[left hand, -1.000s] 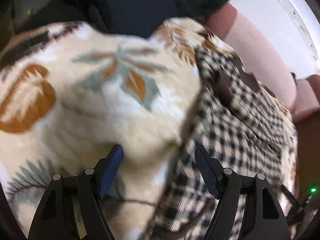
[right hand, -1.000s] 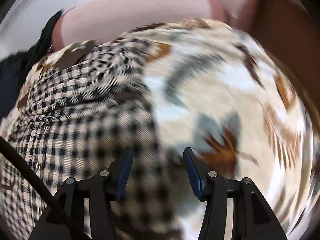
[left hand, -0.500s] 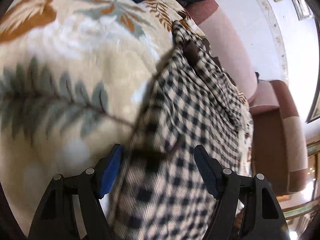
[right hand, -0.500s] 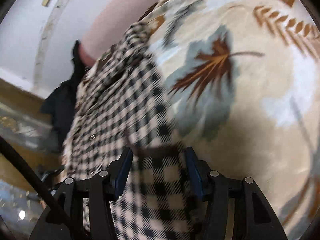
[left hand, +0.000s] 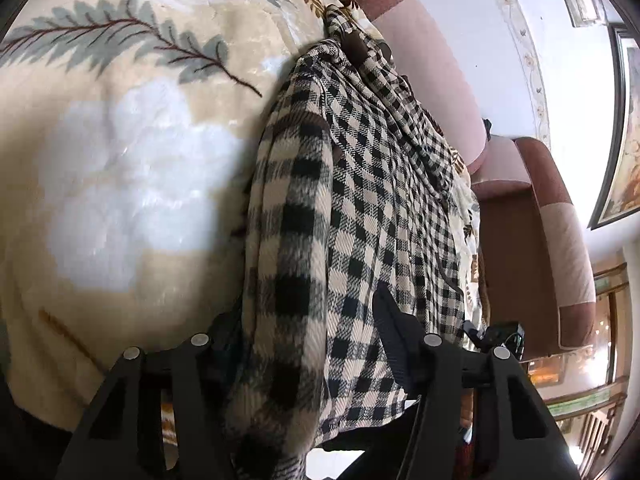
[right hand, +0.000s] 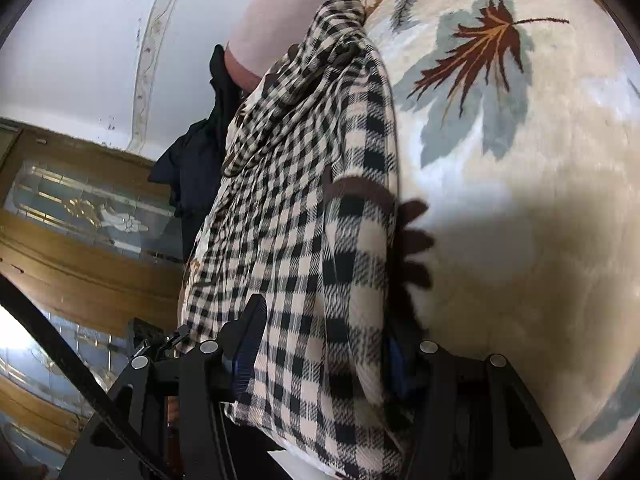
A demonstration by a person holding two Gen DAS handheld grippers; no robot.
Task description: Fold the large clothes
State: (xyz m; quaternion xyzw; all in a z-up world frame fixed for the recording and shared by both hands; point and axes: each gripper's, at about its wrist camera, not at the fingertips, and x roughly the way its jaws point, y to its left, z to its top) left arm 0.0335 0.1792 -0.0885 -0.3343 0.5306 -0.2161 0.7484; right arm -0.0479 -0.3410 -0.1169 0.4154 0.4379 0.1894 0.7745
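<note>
Now that both grippers have swung down onto the checked coat (left hand: pixel 360 208), its edge sits between each pair of fingers; a second ago they hovered over the leafy blanket (left hand: pixel 120 160). My left gripper (left hand: pixel 308 340) and right gripper (right hand: pixel 320 344) have jaws still spread around the cloth, not yet pinching; I think the fold starts once I squeeze.

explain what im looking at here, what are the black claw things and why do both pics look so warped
Those black claws are two hand-held grippers; a person carries one in each hand. Each has a fisheye camera looking along its fingers, hence the warping. One picture comes from the left gripper, the other from the right gripper. Both have their fingers around the near edge of a black-and-cream checked garment, which lies on a cream leaf-print blanket over a pink sofa. Whether they are fully clamped is hard to tell.
</note>
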